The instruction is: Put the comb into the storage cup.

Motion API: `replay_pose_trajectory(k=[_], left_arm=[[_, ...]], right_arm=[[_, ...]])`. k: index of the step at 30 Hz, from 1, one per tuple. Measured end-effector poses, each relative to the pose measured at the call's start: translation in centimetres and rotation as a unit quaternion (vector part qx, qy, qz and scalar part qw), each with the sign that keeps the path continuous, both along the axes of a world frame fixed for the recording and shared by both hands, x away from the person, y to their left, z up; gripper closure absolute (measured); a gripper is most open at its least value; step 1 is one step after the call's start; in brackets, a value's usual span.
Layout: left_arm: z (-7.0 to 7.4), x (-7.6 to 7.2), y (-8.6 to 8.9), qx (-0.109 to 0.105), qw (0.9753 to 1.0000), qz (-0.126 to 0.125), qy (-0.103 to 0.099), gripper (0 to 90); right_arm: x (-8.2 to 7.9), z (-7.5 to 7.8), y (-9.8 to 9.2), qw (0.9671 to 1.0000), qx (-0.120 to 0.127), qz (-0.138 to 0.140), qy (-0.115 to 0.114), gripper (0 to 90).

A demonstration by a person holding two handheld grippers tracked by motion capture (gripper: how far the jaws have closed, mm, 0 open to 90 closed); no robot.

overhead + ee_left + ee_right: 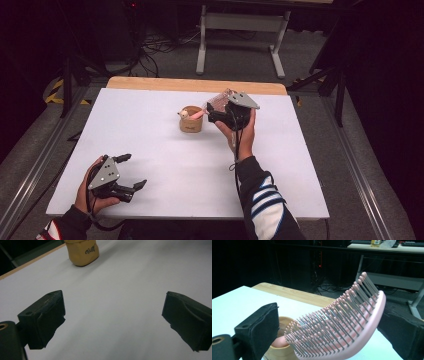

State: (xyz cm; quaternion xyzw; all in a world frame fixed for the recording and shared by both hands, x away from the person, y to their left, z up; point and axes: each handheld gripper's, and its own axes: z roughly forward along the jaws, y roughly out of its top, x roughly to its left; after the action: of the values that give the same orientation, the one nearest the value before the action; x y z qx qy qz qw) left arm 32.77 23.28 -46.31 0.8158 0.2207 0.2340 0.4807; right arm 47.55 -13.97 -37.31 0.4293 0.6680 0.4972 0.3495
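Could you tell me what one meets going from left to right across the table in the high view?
left gripper, open near the table's front left corner → wooden cup → pink hairbrush, its handle end in the cup → right gripper, holding the brush head.

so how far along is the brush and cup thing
Partly done: the pink hairbrush has its handle end in the wooden cup. In hand: the right gripper holds the brush head, tilted, above the cup. Left: letting go, judging by this. The left gripper rests open, apart, on the white table.
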Motion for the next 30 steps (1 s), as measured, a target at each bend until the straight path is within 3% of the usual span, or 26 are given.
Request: replay_pose_trajectory(k=[2,13,26,30], left_arm=[[0.0,0.0,0.0,-0.002,1.0000,0.000,0.000,5.7],[0.1,0.0,0.2,-0.009,1.0000,0.000,-0.002,5.5],[0.2,0.1,0.3,-0.016,0.9999,0.001,-0.001,5.4],[0.2,0.0,0.2,-0.018,0.9998,0.001,0.001,5.4]], right_arm=[[-0.1,0.1,0.0,0.9999,-0.014,-0.008,-0.004,6.6],[-0.4,0.7,-0.3,0.9994,-0.029,-0.012,-0.009,6.4],[-1.7,2.2,-1.1,0.9973,-0.061,-0.002,-0.040,6.1],[-2.2,2.6,-1.5,0.9973,-0.057,0.002,-0.046,6.7]])
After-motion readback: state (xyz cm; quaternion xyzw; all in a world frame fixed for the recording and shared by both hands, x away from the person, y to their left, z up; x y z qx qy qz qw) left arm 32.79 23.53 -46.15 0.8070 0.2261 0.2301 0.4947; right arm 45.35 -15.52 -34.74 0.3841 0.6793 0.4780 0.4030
